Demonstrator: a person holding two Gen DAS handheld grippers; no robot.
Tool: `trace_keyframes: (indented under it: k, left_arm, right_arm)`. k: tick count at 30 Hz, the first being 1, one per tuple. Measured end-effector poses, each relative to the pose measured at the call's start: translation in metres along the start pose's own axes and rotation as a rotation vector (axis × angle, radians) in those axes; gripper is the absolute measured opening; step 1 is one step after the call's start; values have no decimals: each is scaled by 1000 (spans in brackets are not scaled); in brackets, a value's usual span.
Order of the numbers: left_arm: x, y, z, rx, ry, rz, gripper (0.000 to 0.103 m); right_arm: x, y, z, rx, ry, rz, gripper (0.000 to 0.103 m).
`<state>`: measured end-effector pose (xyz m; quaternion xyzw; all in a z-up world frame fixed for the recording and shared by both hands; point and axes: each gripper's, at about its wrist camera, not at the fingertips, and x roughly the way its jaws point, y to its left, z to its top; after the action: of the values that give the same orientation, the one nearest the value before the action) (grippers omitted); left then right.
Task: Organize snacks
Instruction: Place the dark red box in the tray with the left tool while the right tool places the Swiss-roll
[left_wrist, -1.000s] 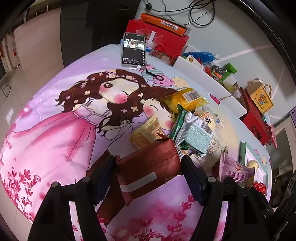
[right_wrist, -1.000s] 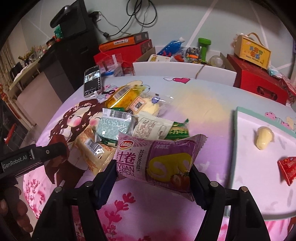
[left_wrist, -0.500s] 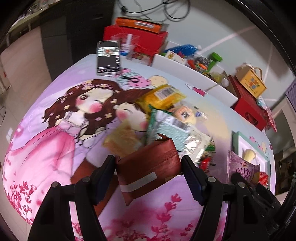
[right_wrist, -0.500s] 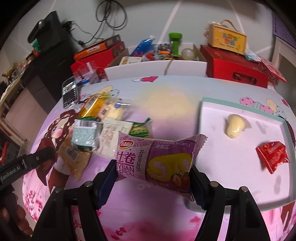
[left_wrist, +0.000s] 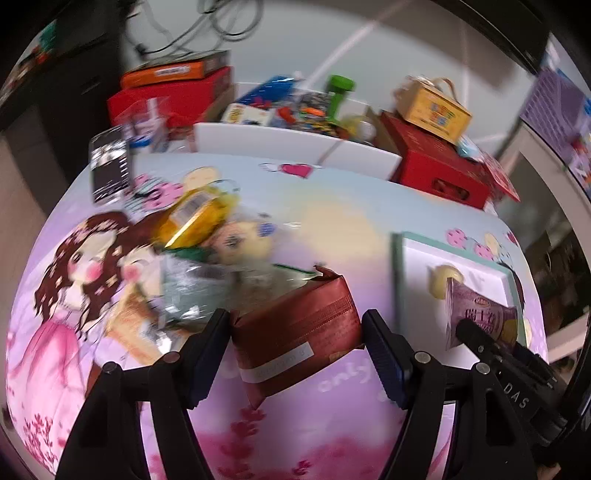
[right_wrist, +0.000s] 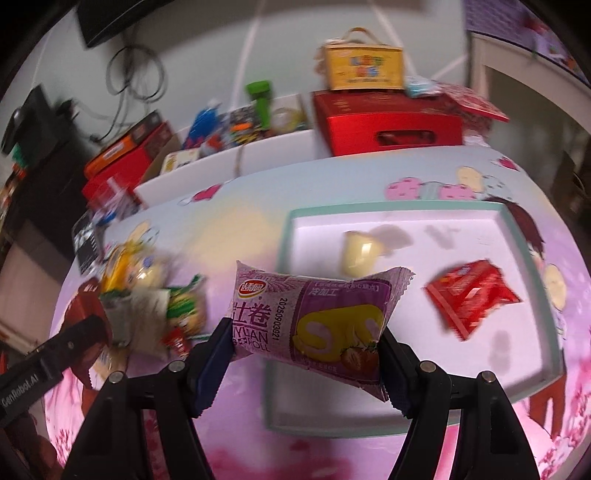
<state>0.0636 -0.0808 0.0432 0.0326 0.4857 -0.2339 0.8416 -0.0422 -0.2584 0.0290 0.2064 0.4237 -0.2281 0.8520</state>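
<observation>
My left gripper (left_wrist: 295, 343) is shut on a dark red snack packet (left_wrist: 299, 325) and holds it above the pink tablecloth. My right gripper (right_wrist: 306, 354) is shut on a purple roll-cake packet (right_wrist: 314, 321), held over the near left edge of the white tray (right_wrist: 402, 218); the packet also shows in the left wrist view (left_wrist: 476, 317). The tray holds a pale yellow snack (right_wrist: 358, 254) and a red packet (right_wrist: 472, 295). A pile of snack packets (left_wrist: 199, 258) lies left of the tray.
A phone (left_wrist: 109, 166) lies at the table's far left. Behind the table stand a white bin (left_wrist: 295, 144) of odds and ends, red boxes (right_wrist: 388, 122) and a yellow carry box (right_wrist: 362, 66). The left gripper's arm (right_wrist: 44, 365) shows at the right view's lower left.
Both grippers have swung right with their packets. The tray has come nearer; the purple packet now hangs over its near left edge. The snack pile has fallen to the left.
</observation>
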Motion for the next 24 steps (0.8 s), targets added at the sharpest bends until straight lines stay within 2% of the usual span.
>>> trace_keyframes:
  k: [15,24]
  left_arm:
    - [10,-101,10,204,4,-129,74]
    - [22,-143,-4,300,20,-181,74]
  right_arm:
    - [-21,-82,11,172,-42,-132,75]
    - [-39,-133,9,295,-68,-223,76]
